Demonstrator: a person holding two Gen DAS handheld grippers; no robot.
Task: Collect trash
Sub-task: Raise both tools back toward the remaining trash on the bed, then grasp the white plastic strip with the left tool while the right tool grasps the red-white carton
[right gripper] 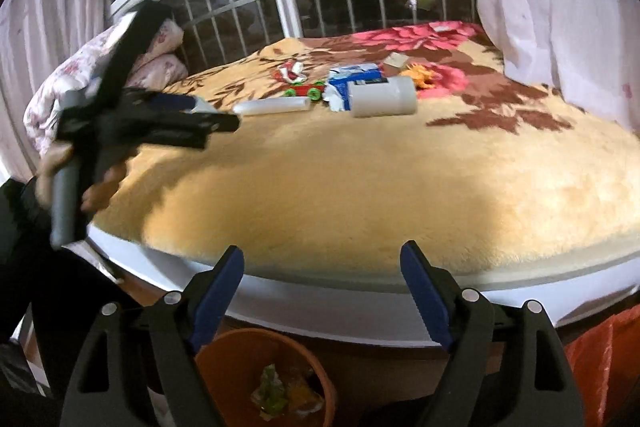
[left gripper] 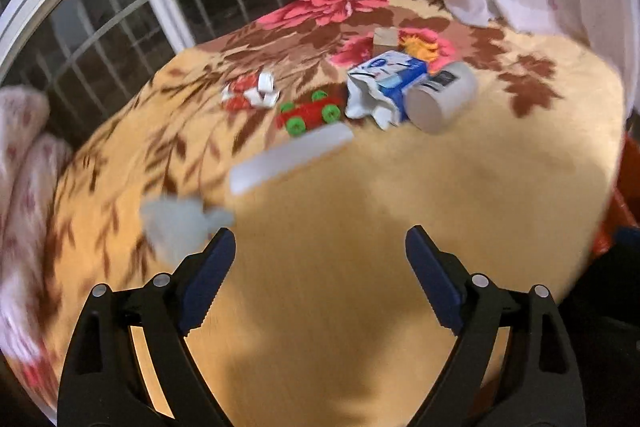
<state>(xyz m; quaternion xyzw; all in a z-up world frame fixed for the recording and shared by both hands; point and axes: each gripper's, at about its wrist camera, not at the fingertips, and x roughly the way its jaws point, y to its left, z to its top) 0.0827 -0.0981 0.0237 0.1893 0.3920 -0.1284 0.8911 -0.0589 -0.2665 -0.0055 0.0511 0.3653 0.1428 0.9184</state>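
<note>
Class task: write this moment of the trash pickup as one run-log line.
left gripper: open, empty, over bed | right gripper: open, empty, above orange bin | bin: some trash inside | carton, white tube: on blanket

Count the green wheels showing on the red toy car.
3 in the left wrist view on the red toy car lying on the yellow floral blanket: two near the front, one at the rear. Others may be hidden.

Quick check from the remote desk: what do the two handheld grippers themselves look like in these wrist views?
Both match: the left gripper and right gripper have black plastic scissor-style arms with round silver rivets, ending in dark blue serrated pads. In the right wrist view, the left gripper has a grey cylindrical handle.
</note>
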